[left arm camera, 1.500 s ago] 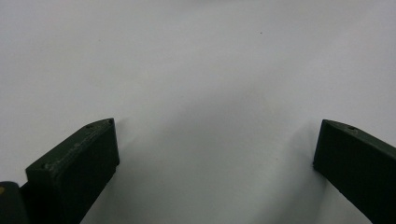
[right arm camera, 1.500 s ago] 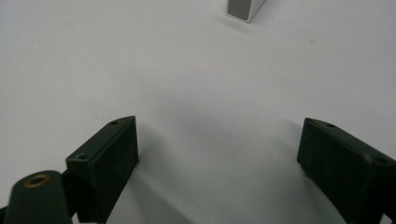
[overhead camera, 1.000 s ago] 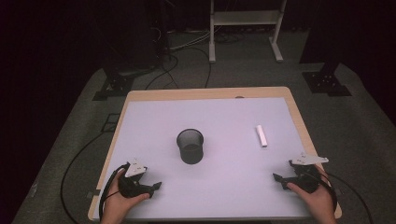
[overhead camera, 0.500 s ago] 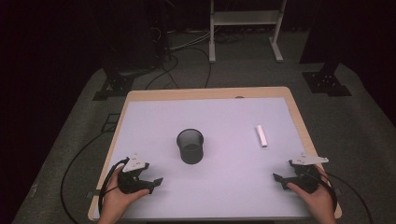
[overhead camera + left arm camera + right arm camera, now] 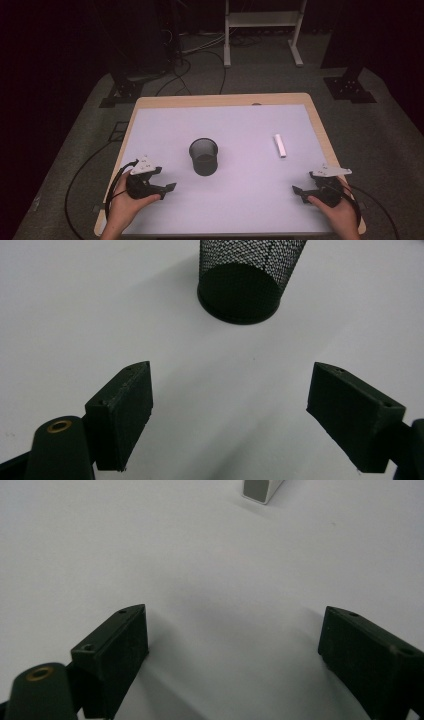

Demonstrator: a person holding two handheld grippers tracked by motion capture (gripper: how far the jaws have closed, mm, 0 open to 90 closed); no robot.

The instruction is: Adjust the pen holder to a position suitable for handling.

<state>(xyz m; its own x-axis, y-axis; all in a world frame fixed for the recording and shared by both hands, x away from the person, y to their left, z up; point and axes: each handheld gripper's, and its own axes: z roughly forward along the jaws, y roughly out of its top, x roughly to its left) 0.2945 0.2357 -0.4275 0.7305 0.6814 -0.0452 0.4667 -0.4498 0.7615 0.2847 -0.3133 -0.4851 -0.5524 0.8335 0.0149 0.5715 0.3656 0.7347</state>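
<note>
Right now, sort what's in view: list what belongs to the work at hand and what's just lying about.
In the work:
- mesh cup, upright mid-table
- white stick, lying flat to its right
- left gripper, open, empty
- right gripper, open, empty

Lying about:
- white rack on the floor behind the table
- floor cables

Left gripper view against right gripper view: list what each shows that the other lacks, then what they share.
Left gripper view alone: the black mesh cup, standing upright ahead of the left tongs. Right gripper view alone: the end of a white block at the top edge, ahead of the right tongs. Shared: the pale table and a pair of black jaws standing wide apart with nothing between them.
</note>
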